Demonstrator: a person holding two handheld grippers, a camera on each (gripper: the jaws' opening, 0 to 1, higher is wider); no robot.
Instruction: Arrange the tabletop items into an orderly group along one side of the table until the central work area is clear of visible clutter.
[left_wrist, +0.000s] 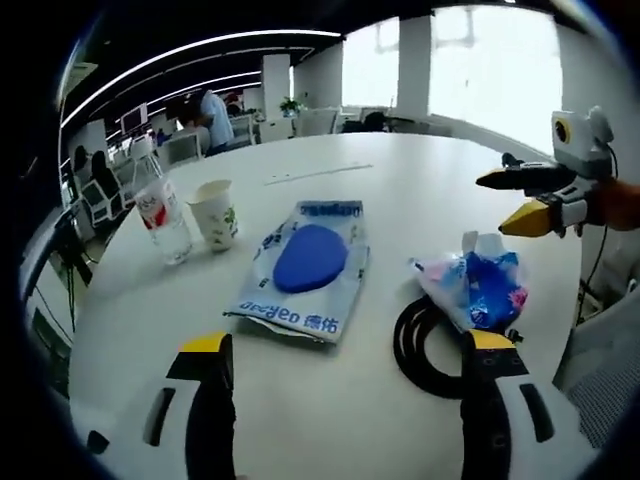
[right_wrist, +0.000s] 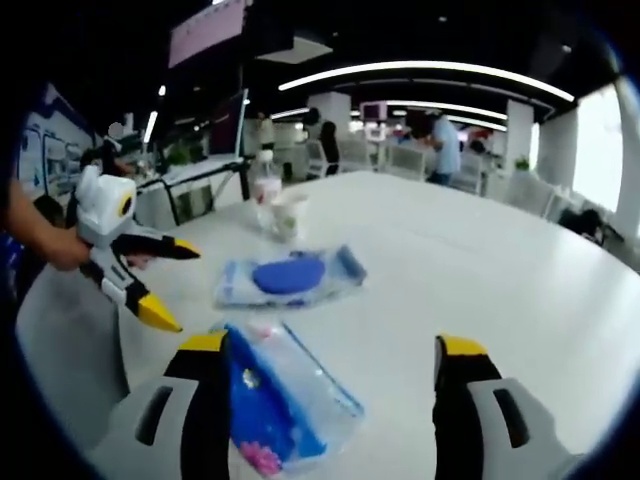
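Left gripper (left_wrist: 343, 365): jaws spread wide, nothing between them, raised over the near edge of the white table (left_wrist: 420, 190).
Right gripper (right_wrist: 329, 375): jaws likewise wide apart, nothing gripped; crinkled plastic packet (right_wrist: 285, 400) lying on the table just beside its left jaw, partly between the two.

Items, nearest outward:
- Black cable coil (left_wrist: 425, 350): touching and partly under the packet. Probably limp, springy; best taken across the bundled loops.
- Crinkled plastic packet, blue and pink print: judged light, soft, slippery; pinch at a gathered end.
- Flat pouch with blue oval (left_wrist: 305, 262): mid-table, lying flat. Likely light, floppy; take by a free edge or slide rather than lift from the middle.
- Paper cup (left_wrist: 215, 213): upright, just beside the bottle. Thin-walled, easily crushed or tipped; grip low, gently. Contents cannot be told.
- Clear plastic bottle (left_wrist: 160, 208): upright, far left. Smooth and round, probably the heaviest piece; grip at mid-body.

Central area not yet cleared.
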